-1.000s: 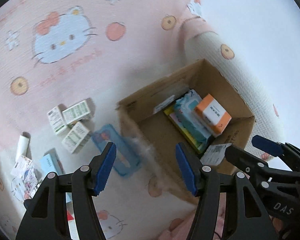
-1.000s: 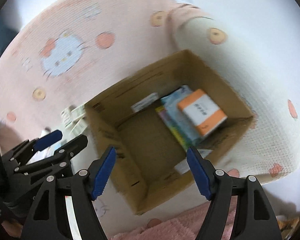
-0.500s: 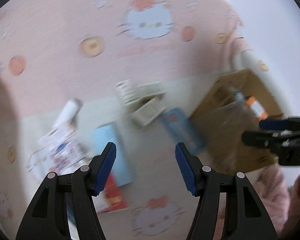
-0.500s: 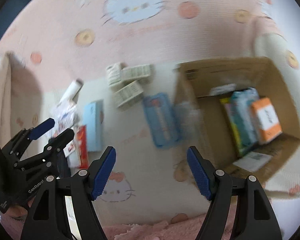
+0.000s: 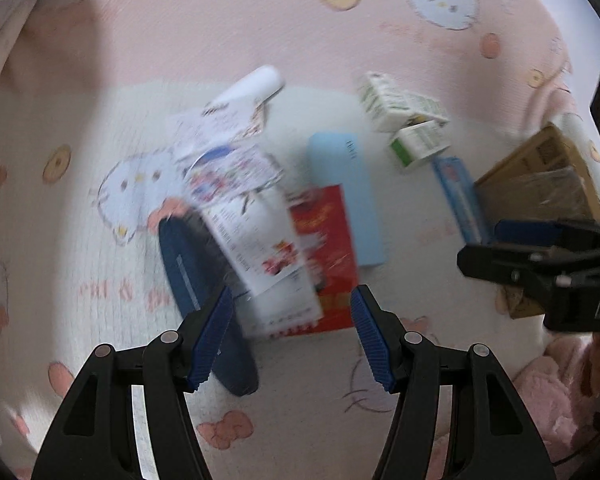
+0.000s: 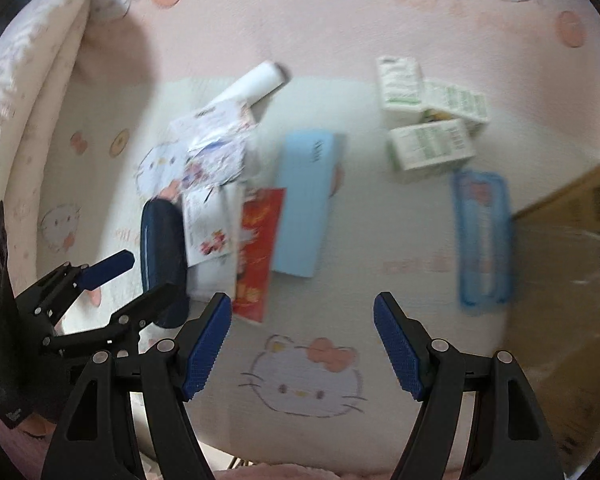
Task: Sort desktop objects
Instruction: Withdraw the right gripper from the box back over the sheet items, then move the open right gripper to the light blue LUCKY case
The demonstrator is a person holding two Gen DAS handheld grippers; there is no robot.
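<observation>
Both claws empty. Left gripper point(image 5: 290, 334) jaws spread wide, nothing between the pads; right gripper point(image 6: 302, 344) likewise spread wide and empty, pointing down at the cartoon-print blanket point(image 6: 308, 372).

Unsorted pile sits mid-frame in both wrist views. In the right wrist view: light blue box point(image 6: 304, 200) at centre, red packet point(image 6: 258, 252) touching it at 9 o'clock, printed leaflets point(image 6: 212, 184) stacked further toward 9, dark blue case point(image 6: 162, 256) partly under them at 8 o'clock, white tube point(image 6: 256, 80) at 11 o'clock. Green-and-white cartons point(image 6: 428, 120) clustered at 1 o'clock, clear blue pouch point(image 6: 482, 236) at 3 o'clock, just beside the cardboard box point(image 6: 572, 248) at the right edge. Frames blurred, print unreadable.

Handling guesses:
- Light blue box: looks stiff card, probably light; pinch across the short width near the middle, long sides parallel to the pads.
- Leaflets and red packet: thin, floppy, lying flat; hard to get a pad under; take by a raised or overhanging edge, likely to slide or fan out.
- Dark blue case: rounded, smooth shell, may slip; grip across the narrow width.
- Cartons: light, crushable; gentle squeeze on opposite flat faces.
- Pouch: soft plastic, slippery; pinch one edge.

Left gripper hangs over the leaflets/red packet, so an edge grab looks like the fiddly one.
</observation>
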